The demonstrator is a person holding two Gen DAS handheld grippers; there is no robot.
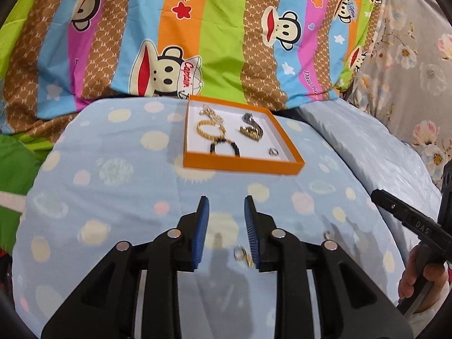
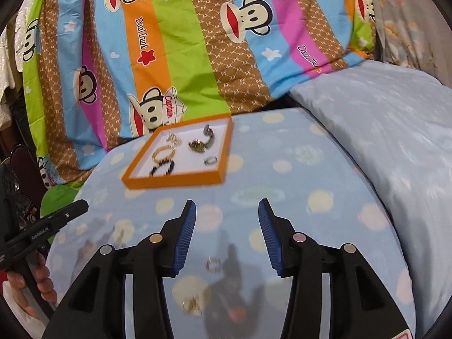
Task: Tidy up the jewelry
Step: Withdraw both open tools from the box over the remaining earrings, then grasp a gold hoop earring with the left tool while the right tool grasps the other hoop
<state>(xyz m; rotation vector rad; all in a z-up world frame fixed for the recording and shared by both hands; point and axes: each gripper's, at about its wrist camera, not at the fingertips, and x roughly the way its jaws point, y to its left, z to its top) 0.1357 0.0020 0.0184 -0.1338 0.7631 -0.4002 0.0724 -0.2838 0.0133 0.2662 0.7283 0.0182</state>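
Note:
An orange tray [image 1: 240,166] [image 2: 175,182] lies on the pale blue dotted cushion. In it are a gold chain [image 1: 210,125], a black bead bracelet [image 1: 224,145], a dark gold brooch [image 1: 251,131] and a silver ring [image 1: 273,151] [image 2: 210,160]. My left gripper [image 1: 226,206] is open and empty, well short of the tray. A small gold piece [image 1: 243,255] lies on the cushion by its right finger. My right gripper [image 2: 227,209] is open and empty. A loose silver ring [image 2: 212,264] lies on the cushion between its fingers, and a small gold piece [image 2: 193,306] lies nearer.
A striped monkey-print quilt [image 1: 197,42] [image 2: 183,56] rises behind the tray. A plain blue pillow [image 2: 381,130] lies to the right. The other gripper's body shows at the right edge of the left wrist view [image 1: 412,220] and the left edge of the right wrist view [image 2: 42,226].

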